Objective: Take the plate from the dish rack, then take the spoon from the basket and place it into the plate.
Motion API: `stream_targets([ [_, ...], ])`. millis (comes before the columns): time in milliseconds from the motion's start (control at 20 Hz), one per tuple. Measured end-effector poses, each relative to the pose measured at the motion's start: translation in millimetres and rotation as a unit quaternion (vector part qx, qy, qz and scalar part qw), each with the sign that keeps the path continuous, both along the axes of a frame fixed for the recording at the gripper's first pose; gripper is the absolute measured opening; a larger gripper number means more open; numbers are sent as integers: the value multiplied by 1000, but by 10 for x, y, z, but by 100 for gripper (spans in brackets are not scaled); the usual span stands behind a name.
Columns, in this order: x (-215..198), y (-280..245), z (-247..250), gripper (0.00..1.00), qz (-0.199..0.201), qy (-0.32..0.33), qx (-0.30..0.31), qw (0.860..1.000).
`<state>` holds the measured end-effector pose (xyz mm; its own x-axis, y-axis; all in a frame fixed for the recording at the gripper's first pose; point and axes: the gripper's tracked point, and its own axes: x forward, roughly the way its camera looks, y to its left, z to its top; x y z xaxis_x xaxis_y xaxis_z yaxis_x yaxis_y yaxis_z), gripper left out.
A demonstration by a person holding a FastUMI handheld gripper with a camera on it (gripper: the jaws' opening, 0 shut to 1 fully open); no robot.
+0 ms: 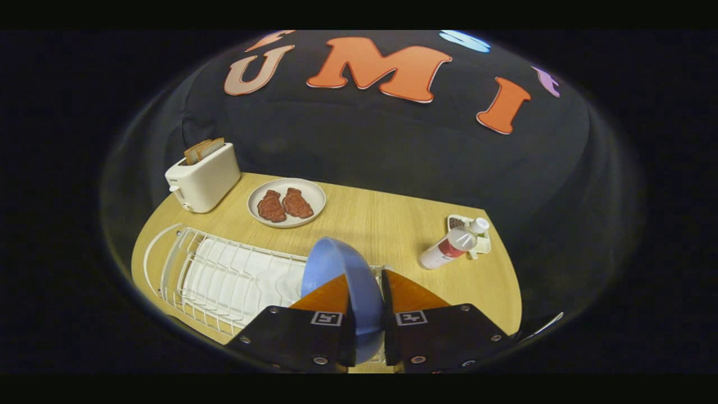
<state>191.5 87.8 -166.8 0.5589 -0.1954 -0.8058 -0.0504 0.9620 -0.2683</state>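
Hand-held gripper (367,292) fingers are clamped on the rim of a blue plate (343,280), which is held edge-on between them, upright and tilted a little to the left. The plate is seen over the near end of the white wire rack (213,275); whether its lower edge is clear of the wires cannot be told, since that edge is hidden behind the fingers. The rack's other slots are seen bare. The step in hand is judged to be the taking of the plate from the rack, and it is best done by a straight lift along the plate's own plane, so that the rim is not dragged across the wires and the rack is not pulled along. The grip should be kept firm, as a glazed rim is likely to slip if the plate is swung flat too quickly. A bare stretch of tabletop (387,224) lies just beyond the fingers, between a white dish of pastries (287,202) and a lying bottle (451,245), and seems a fit place for setting down. A toaster (203,175) stands well apart at the far left. The gripper is pointed forward and slightly downward over the rack's end. No basket or spoon can be made out.
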Motion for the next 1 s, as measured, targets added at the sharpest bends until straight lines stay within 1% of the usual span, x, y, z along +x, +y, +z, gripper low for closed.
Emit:
stream_targets([
  [100,23,-16,98,20,4,-17,3,1000],
  [350,-170,-150,454,20,-8,-43,62,997],
  [550,-533,-261,685,20,1,-67,102,993],
  [850,-1107,-444,737,20,9,-79,149,986],
  [1000,-1387,-529,677,20,-6,-91,177,980],
])
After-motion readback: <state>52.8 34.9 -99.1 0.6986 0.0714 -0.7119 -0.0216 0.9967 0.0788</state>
